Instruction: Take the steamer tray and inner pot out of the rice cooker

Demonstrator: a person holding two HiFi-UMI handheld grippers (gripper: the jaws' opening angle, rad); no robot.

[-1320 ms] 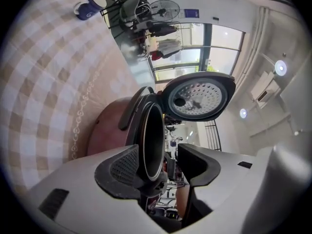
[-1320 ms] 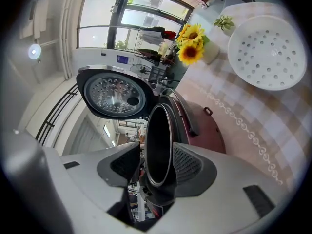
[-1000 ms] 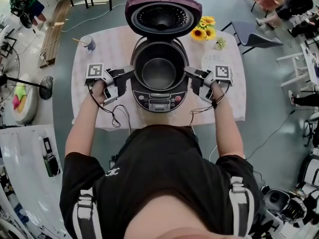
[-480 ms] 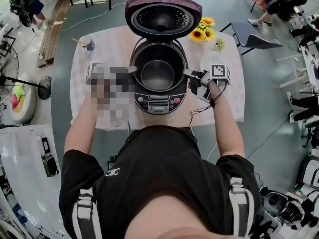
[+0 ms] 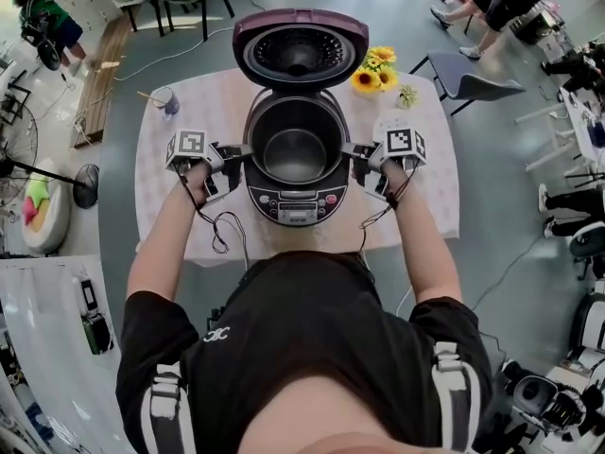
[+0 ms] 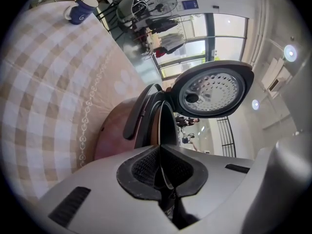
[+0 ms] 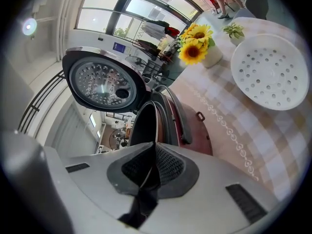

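The cooker (image 5: 298, 197) stands open in the middle of the worktop (image 5: 189, 93), its lid (image 5: 301, 50) tipped back. The tray (image 7: 270, 72) is already out: it lies on the worktop to the right of the cooker, near the sunflowers (image 5: 373, 69), touched by neither tongs. That half of the task looks done.

The pot (image 5: 295, 149) sits inside the cooker and appears empty. The left tongs (image 5: 241, 151) reach in from the left side and the right tongs (image 5: 354, 151) from the right, each at the pot's top edge. Both have just been closing. In the left gripper view the left tongs (image 6: 158, 147) are pressed together on the thin rim (image 6: 158, 123), which runs straight into the seam between the pads. The right gripper view shows the same for the right tongs (image 7: 155, 145): pads pinching the rim (image 7: 152, 118) on the opposite side.

So the grip on the pot seems set and balanced across its width. What remains, by my reading, is to lift the pot straight up clear of the cooker and put it down on a free part of the worktop.
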